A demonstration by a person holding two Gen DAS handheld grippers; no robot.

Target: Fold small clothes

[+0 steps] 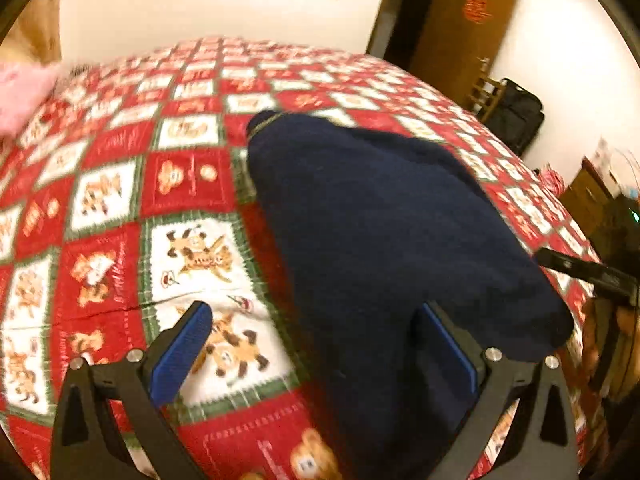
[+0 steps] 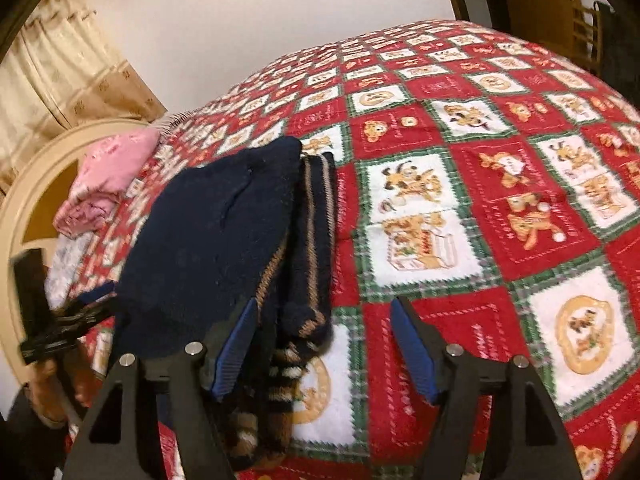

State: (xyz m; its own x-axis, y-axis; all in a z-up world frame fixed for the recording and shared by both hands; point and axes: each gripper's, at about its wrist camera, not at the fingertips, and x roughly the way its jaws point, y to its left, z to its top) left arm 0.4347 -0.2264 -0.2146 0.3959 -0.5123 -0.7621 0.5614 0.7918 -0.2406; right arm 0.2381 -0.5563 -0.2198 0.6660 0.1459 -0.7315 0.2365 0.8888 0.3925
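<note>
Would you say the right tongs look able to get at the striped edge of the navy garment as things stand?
Probably yes. The right tongs stand open, and the striped edge of the navy garment lies right between and ahead of them on the quilt, with nothing covering it.

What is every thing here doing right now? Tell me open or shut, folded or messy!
Left gripper: open, holding nothing.
Right gripper: open, holding nothing.
Navy sweater: lying on the bed, bunched, stripy trim showing at one side.
Pink clothes: piled near the bed's edge, how neatly I cannot tell.
Bedspread: spread flat over the bed.
Door: standing open.
</note>
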